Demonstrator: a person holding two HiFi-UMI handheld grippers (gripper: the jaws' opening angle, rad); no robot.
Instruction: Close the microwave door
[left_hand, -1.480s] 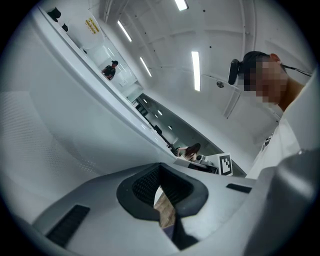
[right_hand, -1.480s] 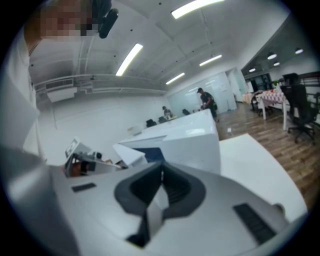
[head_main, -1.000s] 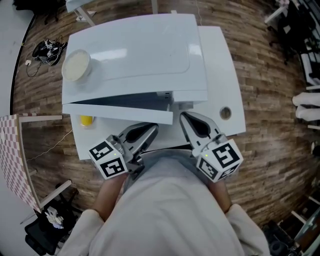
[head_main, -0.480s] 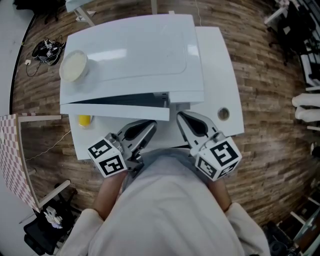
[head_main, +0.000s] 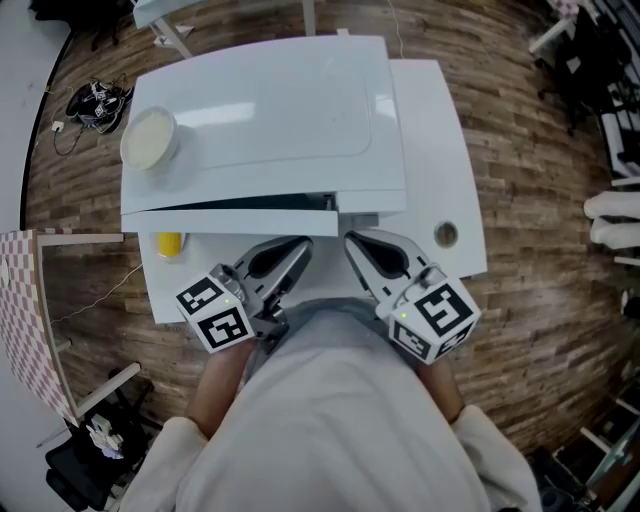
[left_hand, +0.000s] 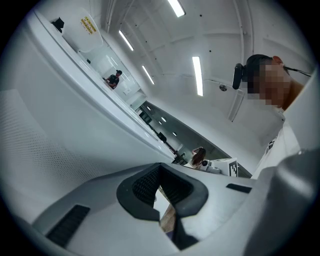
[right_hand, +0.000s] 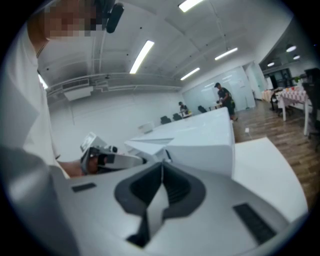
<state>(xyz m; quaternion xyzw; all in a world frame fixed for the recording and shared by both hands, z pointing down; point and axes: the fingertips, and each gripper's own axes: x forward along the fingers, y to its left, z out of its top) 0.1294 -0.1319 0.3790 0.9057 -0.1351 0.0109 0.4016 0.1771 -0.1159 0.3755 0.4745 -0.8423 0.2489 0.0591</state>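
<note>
The white microwave (head_main: 270, 110) stands on a white table (head_main: 435, 150), seen from above. Its door (head_main: 230, 220) is almost closed, with a thin dark gap (head_main: 230, 203) along the top. My left gripper (head_main: 297, 250) is shut and empty, with its tip close under the door's front face. My right gripper (head_main: 352, 243) is also shut and empty, just below the door's free right end. In the left gripper view the door's face (left_hand: 60, 125) fills the left side, near the left gripper (left_hand: 160, 167). The right gripper view shows the microwave (right_hand: 200, 135) beyond the right gripper (right_hand: 162, 167).
A round white bowl (head_main: 150, 138) rests on the microwave's top at the left. A small yellow object (head_main: 171, 242) lies on the table below the door's hinge end. A round hole (head_main: 446, 234) sits in the table at the right. Wooden floor surrounds the table.
The door has swung further towards the microwave and the gap has narrowed. Both grippers have moved forward with it, the right one also to the left.
</note>
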